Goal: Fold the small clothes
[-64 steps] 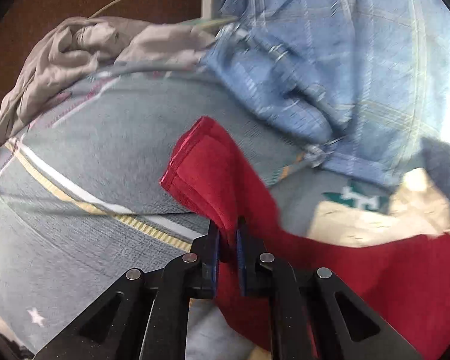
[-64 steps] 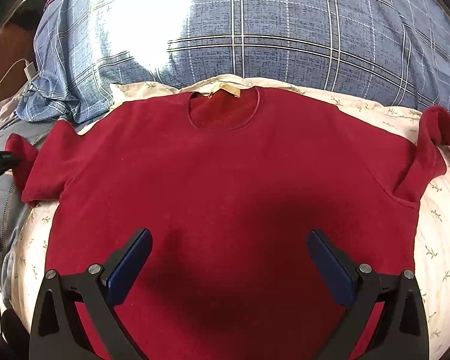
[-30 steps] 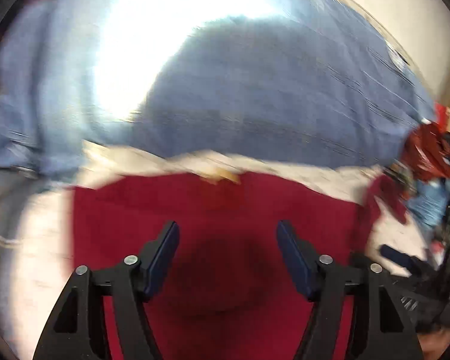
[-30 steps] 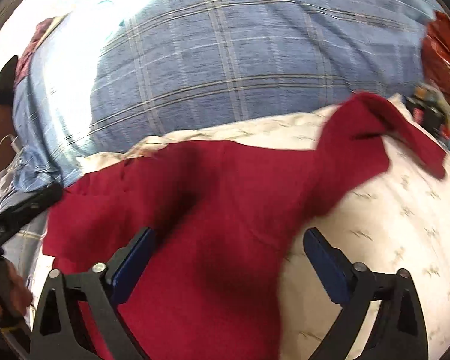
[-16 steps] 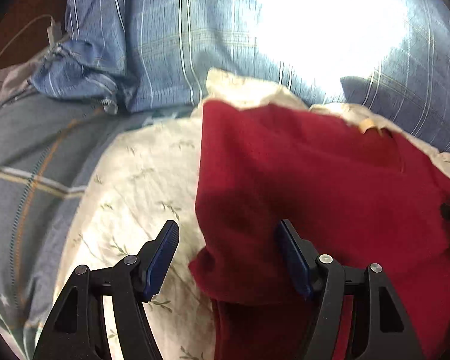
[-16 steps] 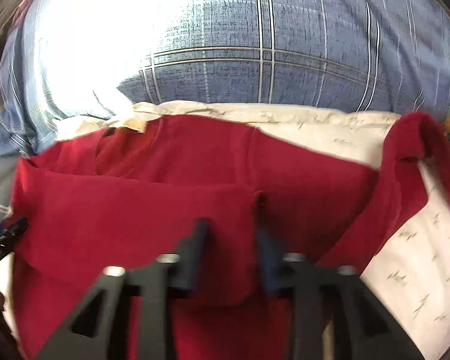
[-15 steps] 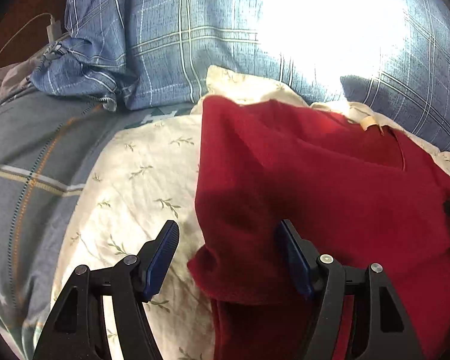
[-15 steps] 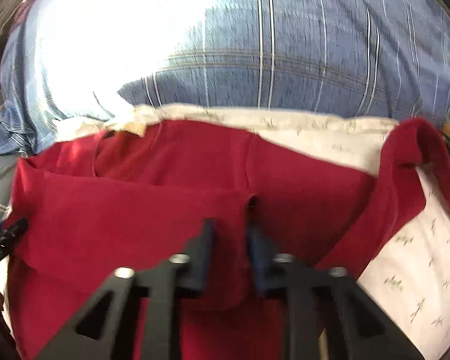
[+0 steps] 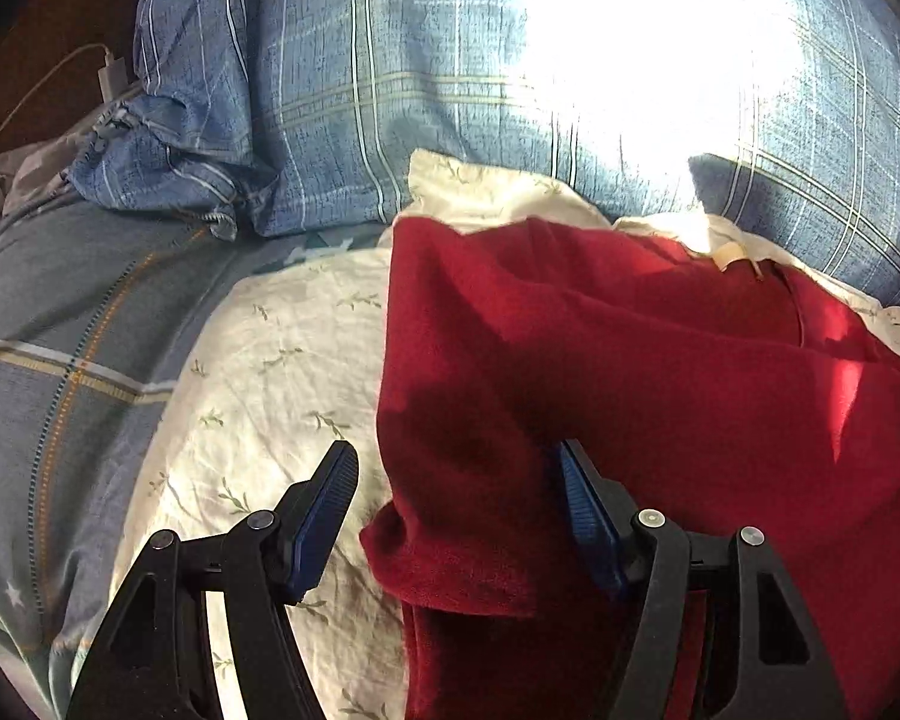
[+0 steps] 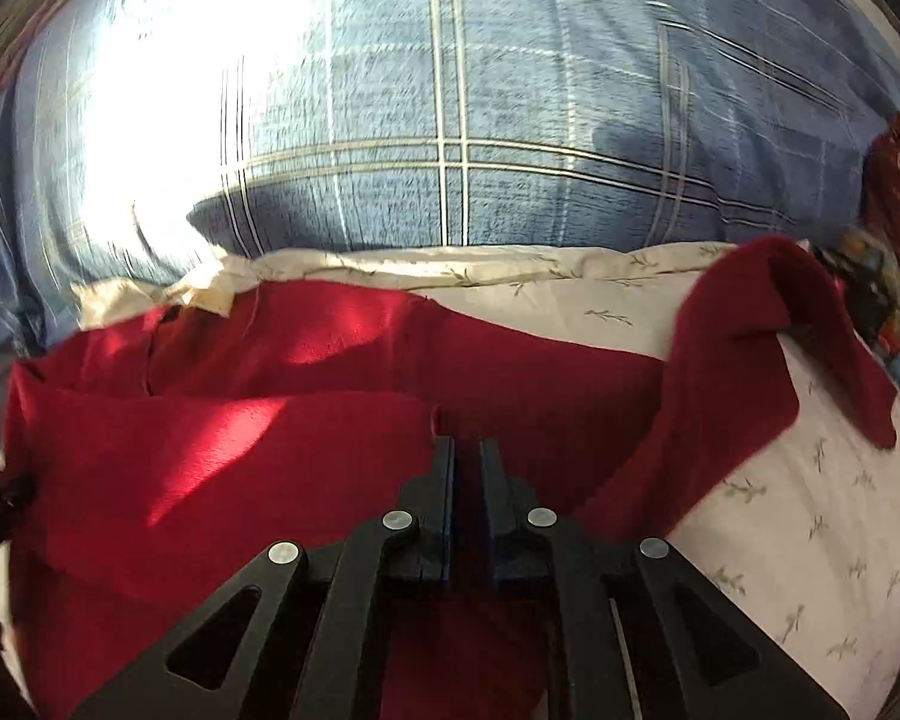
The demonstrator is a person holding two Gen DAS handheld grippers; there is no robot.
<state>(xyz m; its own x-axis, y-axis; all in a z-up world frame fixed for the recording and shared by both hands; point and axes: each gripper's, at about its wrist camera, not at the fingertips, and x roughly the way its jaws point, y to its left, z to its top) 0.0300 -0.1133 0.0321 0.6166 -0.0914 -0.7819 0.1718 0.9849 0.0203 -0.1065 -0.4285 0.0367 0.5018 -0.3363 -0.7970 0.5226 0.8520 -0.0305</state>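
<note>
A red shirt [image 9: 660,372] lies on a cream leaf-print cloth [image 9: 270,372], its left sleeve folded inward over the body. My left gripper [image 9: 456,480] is open, its jaws straddling the shirt's folded left edge without holding it. In the right wrist view the red shirt [image 10: 222,456] fills the lower left, with its right sleeve [image 10: 756,330] curled up on the cream cloth [image 10: 810,510]. My right gripper [image 10: 465,450] is shut on the edge of the folded-over sleeve flap in the shirt's middle.
A large blue plaid pillow [image 9: 510,90] lies behind the shirt, also in the right wrist view [image 10: 450,120]. A grey-blue striped bedsheet [image 9: 60,330] lies at left, with a white charger and cable [image 9: 111,75] beyond. A pile of red and coloured items [image 10: 894,192] sits at far right.
My left gripper let go of the left sleeve after folding it over the shirt and stays open at its edge. My right gripper came in and closed on the folded flap's edge.
</note>
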